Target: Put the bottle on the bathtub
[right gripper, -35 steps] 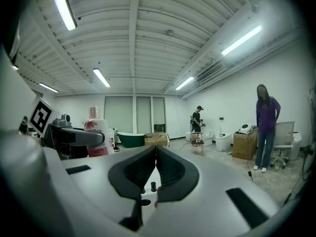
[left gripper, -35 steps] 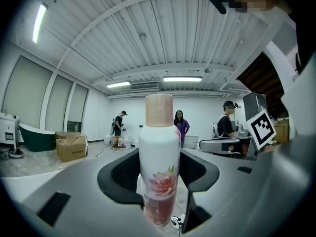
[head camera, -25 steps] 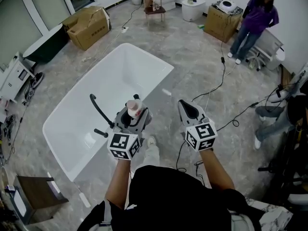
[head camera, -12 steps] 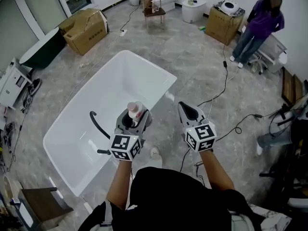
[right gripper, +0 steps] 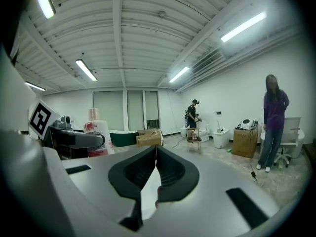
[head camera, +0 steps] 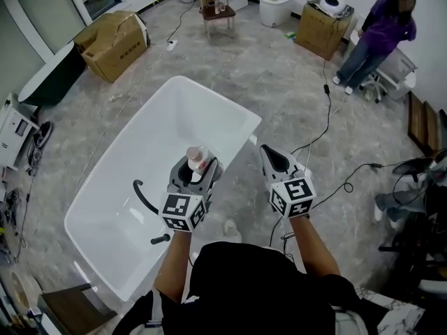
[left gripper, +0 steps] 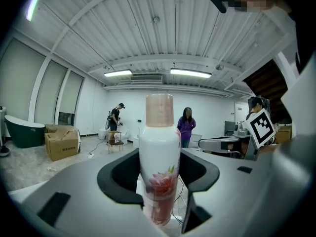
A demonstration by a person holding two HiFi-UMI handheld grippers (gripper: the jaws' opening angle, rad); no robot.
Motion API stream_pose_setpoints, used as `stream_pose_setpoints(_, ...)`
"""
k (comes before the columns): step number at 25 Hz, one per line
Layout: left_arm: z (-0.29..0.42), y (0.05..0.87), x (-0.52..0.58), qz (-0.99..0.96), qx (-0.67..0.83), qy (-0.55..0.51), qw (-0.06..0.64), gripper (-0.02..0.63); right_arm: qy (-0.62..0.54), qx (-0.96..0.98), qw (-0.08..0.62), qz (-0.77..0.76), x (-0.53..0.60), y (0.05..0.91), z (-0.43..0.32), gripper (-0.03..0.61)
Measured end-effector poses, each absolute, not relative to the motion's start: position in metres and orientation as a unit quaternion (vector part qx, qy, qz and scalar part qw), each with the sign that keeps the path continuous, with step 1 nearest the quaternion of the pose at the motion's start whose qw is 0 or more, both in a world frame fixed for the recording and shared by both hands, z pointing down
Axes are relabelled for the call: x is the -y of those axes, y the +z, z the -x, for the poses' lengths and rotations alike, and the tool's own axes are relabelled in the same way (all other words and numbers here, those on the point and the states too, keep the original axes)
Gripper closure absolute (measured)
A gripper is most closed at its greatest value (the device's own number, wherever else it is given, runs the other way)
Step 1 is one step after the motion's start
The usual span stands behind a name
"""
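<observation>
Grips a white plastic bottle with a pink flower print and tan cap (left gripper: pixel 159 152) in the left tool (head camera: pixel 196 170), jaws clamped on its lower body, long axis upright, cap well above the pads. Carries the right tool (right gripper: pixel 156 154) with jaws pressed together on nothing, beside the left and over the grey stone floor (head camera: pixel 279 75).

Places the long white freestanding bathtub (head camera: pixel 160 142) below and ahead-left of the bottle, running diagonally from near left to far right in the head view. Leaves the left hand nearer, seemingly above the near long rim. Likely calls for lowering the bottle upright onto that rim, right of the black curved faucet (head camera: pixel 143 195).
</observation>
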State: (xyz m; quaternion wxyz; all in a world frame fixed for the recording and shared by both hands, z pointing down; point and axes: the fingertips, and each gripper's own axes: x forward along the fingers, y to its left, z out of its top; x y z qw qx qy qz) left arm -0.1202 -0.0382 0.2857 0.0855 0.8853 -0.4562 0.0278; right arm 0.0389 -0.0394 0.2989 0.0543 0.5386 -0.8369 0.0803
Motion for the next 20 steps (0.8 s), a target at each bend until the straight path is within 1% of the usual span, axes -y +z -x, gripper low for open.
stream_pose_setpoints(7, 0.128, 0.308, 0.075, -0.892, 0.441, 0.036, 0.095, 0.382, 0.089, 0.827, 0.062, -0.552, 0.070, 0.318, -0.030, 0.554)
stream_pose_setpoints(20, 0.114, 0.378, 0.120, -0.885, 0.439, 0.073, 0.135, 0.382, 0.128, 0.822, 0.089, -0.548, 0.115, 0.381, -0.044, 0.554)
